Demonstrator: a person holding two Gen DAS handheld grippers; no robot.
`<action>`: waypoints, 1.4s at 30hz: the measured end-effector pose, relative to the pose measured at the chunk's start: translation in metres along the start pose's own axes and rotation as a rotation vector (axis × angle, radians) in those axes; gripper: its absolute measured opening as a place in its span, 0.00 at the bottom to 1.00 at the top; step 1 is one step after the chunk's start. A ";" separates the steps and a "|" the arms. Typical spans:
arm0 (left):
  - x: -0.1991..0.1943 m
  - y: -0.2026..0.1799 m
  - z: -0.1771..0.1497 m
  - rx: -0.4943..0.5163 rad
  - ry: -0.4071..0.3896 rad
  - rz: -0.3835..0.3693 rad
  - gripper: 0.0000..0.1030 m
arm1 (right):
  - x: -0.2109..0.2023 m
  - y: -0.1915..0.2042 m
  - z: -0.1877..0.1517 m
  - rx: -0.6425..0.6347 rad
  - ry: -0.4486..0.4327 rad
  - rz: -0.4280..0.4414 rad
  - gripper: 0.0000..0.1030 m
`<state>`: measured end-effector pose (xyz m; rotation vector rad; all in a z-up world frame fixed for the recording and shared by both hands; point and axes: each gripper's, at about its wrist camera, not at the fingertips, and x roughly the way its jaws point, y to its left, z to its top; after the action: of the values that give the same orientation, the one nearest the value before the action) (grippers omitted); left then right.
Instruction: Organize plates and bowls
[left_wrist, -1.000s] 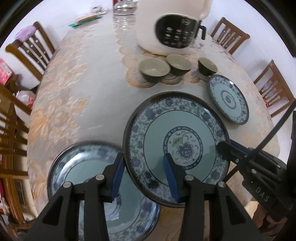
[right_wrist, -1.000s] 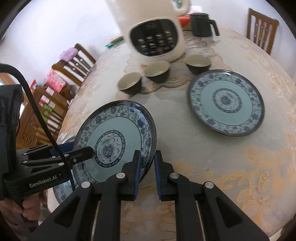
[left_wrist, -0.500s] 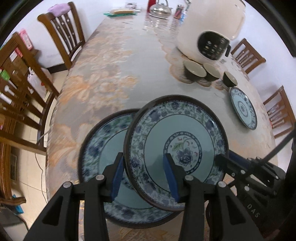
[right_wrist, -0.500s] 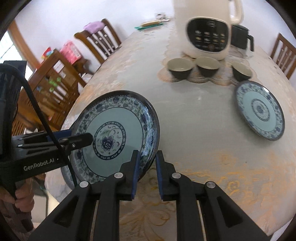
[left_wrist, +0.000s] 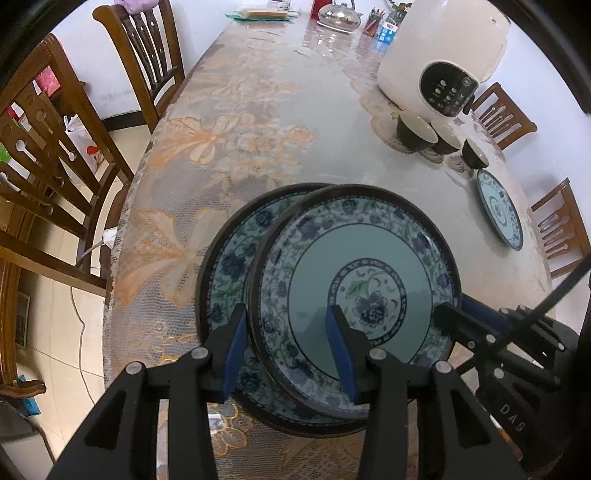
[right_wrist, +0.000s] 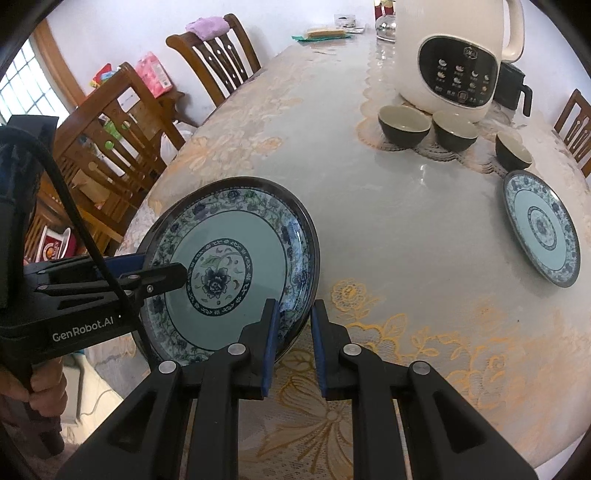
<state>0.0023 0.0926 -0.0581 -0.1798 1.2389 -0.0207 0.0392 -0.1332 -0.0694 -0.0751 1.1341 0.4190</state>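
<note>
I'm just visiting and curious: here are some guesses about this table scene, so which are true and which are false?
1. Both claws grip the same plate. True: the left claw and right claw each clamp its rim.
2. Three dark bowls sit near the white cooker. True.
3. The held plate lies flat on the table. False: it is lifted, over another plate.
4. Only two plates are visible. False: a third plate lies apart.

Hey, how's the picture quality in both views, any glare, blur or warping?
Left wrist view: sharp, strong fisheye bending of the table, glare on its glossy far end. Right wrist view: also sharp, daylight sheen across the tabletop beside the bowls, dark vignette corners.
</note>
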 end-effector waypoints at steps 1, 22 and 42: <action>0.000 0.001 0.000 0.002 0.000 0.004 0.43 | 0.001 0.001 0.000 0.001 0.004 0.003 0.18; 0.002 0.007 -0.003 0.018 0.008 0.005 0.43 | 0.006 0.018 0.000 -0.030 0.012 -0.060 0.19; -0.010 0.009 -0.004 0.027 -0.011 -0.018 0.45 | -0.002 0.019 -0.008 -0.008 -0.005 -0.107 0.27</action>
<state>-0.0052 0.1016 -0.0516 -0.1669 1.2259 -0.0521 0.0247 -0.1190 -0.0683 -0.1407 1.1186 0.3282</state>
